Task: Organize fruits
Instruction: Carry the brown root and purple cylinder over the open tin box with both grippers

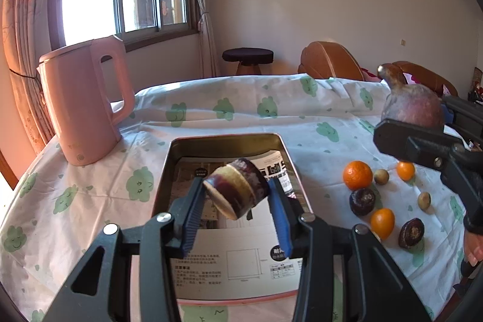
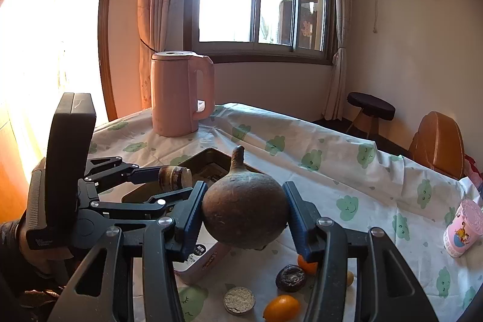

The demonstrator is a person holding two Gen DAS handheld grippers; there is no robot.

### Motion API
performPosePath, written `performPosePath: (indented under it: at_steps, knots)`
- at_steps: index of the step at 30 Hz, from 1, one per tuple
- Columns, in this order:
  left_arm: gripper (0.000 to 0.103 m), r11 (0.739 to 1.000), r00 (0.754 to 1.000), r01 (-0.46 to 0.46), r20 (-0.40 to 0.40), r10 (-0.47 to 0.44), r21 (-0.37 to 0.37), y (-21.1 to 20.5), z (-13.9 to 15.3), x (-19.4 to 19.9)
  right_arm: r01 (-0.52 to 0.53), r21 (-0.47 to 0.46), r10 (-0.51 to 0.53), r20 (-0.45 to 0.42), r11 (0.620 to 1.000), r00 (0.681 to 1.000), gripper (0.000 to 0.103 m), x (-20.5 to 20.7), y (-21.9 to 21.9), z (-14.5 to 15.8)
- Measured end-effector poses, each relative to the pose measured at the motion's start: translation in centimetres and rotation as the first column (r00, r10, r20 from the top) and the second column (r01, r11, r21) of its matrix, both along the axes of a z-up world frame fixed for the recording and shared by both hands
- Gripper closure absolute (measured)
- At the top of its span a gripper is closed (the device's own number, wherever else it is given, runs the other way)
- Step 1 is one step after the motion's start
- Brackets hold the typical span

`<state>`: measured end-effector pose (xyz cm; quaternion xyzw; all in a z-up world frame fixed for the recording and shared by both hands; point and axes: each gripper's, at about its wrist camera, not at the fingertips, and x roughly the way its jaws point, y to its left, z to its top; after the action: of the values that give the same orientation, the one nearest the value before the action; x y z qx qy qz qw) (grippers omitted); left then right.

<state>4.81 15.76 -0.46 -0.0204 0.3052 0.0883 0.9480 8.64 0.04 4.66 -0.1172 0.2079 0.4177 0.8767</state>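
Observation:
My left gripper (image 1: 235, 182) is shut on a short cut piece of fruit (image 1: 241, 195) with purple skin and cream flesh. It hangs over a metal tray (image 1: 229, 138) lined with printed paper. At the right, my right gripper (image 1: 422, 119) is shut on a round brown fruit (image 1: 410, 104) with a stem neck. In the right wrist view that brown fruit (image 2: 244, 210) fills my right gripper (image 2: 244, 186), and my left gripper (image 2: 175, 180) holds the cut piece (image 2: 173, 177) above the tray (image 2: 211, 153). Loose oranges (image 1: 357, 174) and dark round fruits (image 1: 362, 201) lie right of the tray.
A pink kettle (image 1: 81, 104) stands at the table's far left corner, behind the tray. A pink cup (image 2: 463, 228) sits near the right edge. A small grey-topped disc (image 2: 239, 301) lies by an orange (image 2: 282, 307). A stool and chairs stand beyond the table.

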Motion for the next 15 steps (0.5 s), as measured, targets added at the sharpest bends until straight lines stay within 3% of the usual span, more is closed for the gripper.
performPosePath:
  at_steps: [15]
  knots:
    - [0.059,0.999,0.998,-0.047,-0.048,0.047,-0.003,2.7,-0.9,2.0,0.008,-0.005,-0.009,-0.081,1.0,0.997,0.05,3.1,2.9,-2.1]
